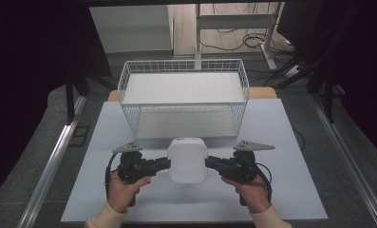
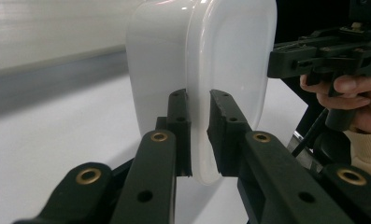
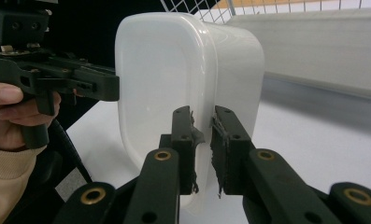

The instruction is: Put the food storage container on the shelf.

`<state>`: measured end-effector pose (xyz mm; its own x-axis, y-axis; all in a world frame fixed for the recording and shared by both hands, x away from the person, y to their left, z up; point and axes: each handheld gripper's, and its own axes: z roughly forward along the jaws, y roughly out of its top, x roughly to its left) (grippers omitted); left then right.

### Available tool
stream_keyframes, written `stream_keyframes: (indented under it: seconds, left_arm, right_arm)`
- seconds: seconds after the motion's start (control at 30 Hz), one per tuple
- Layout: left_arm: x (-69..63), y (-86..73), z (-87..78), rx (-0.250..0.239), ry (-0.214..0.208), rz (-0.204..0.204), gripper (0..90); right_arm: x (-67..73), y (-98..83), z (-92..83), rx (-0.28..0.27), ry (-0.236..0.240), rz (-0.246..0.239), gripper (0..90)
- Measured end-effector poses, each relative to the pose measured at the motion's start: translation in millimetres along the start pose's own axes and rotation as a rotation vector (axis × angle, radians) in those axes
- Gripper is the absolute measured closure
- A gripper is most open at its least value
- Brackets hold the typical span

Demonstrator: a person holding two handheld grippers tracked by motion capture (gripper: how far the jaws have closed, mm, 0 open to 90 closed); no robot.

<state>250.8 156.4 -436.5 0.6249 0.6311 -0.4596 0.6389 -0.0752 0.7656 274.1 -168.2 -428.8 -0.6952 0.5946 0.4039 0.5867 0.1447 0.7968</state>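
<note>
Now I see my left gripper [image 1: 164, 164] pinching the left rim of the white box [image 1: 187, 160] | box sits on the white table [image 1: 290, 190], between both grippers, just in front of the wire basket [image 1: 183, 97] | my right gripper [image 1: 210, 163] pinches the box's right rim.

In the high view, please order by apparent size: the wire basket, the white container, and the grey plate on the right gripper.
1. Wire basket
2. White container
3. Grey plate on the right gripper
</note>
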Motion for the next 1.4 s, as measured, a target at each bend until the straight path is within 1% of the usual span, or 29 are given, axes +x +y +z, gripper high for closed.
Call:
stream_keyframes:
  seconds: [0.1, 0.23, 0.37, 0.47, 0.5, 0.53, 0.6, 0.7, 0.9, 0.97, 1.1, 1.17, 1.2, 1.23, 1.27, 1.37, 1.4]
  left_arm:
    - [-0.6, 2.6, -0.5, -0.003, 0.001, 0.006, 80.0]
    - [-1.6, 9.7, -1.9, -0.009, 0.009, 0.018, 80.1]
    - [-0.9, 17.3, -3.7, -0.017, 0.013, 0.026, 80.1]
    - [-0.5, 22.5, -4.7, -0.024, 0.018, 0.029, 80.1]
    - [-2.7, 24.0, -5.7, -0.028, 0.028, 0.040, 80.1]
    - [-8.2, 28.0, -7.5, -0.035, 0.049, 0.071, 80.1]
    - [-7.3, 32.8, -8.5, -0.033, 0.035, 0.070, 80.2]
    - [-5.7, 36.0, -8.5, -0.030, 0.025, 0.064, 80.1]
    - [-7.1, 45.1, -10.3, -0.039, 0.025, 0.074, 80.1]
    - [-7.0, 49.1, -11.2, -0.042, 0.025, 0.072, 80.0]
    - [-8.4, 60.5, -13.6, -0.050, 0.029, 0.084, 79.9]
    - [-9.8, 66.4, -15.2, -0.053, 0.033, 0.087, 79.9]
    - [-10.5, 69.3, -16.3, -0.056, 0.034, 0.088, 79.9]
    - [-11.4, 72.1, -17.2, -0.058, 0.037, 0.094, 79.9]
    - [-12.4, 74.9, -18.0, -0.059, 0.044, 0.100, 79.9]
    - [-14.5, 83.5, -20.3, -0.065, 0.051, 0.109, 79.9]
    - [-15.2, 86.2, -20.9, -0.067, 0.051, 0.112, 79.8]
  right_arm:
    - [0.3, 2.3, -0.8, -0.002, -0.002, -0.008, 79.2]
    - [0.1, 11.3, -1.5, -0.008, -0.004, -0.027, 79.2]
    - [-0.7, 17.3, -0.9, -0.012, 0.001, -0.032, 79.2]
    - [-1.0, 26.0, -0.3, -0.014, -0.003, -0.045, 79.1]
    - [-0.6, 27.9, -0.8, -0.015, -0.004, -0.052, 79.1]
    - [-0.1, 29.3, -1.4, -0.020, -0.005, -0.060, 79.1]
    - [0.1, 31.5, -3.1, -0.029, -0.007, -0.066, 79.0]
    - [1.6, 34.5, -5.4, -0.042, -0.008, -0.063, 79.1]
    - [4.6, 43.4, -9.2, -0.045, -0.018, -0.082, 79.2]
    - [6.0, 48.7, -10.3, -0.046, -0.022, -0.091, 79.2]
    - [8.7, 60.7, -13.4, -0.052, -0.030, -0.110, 79.2]
    - [9.4, 66.7, -14.7, -0.056, -0.030, -0.115, 79.2]
    - [9.4, 73.0, -16.0, -0.061, -0.024, -0.113, 79.3]
    - [9.4, 73.0, -16.0, -0.061, -0.024, -0.113, 79.3]
    - [9.9, 78.9, -17.2, -0.061, -0.023, -0.117, 79.3]
    - [12.0, 84.2, -17.9, -0.065, -0.029, -0.122, 79.2]
    - [12.9, 90.8, -19.7, -0.067, -0.030, -0.134, 79.3]
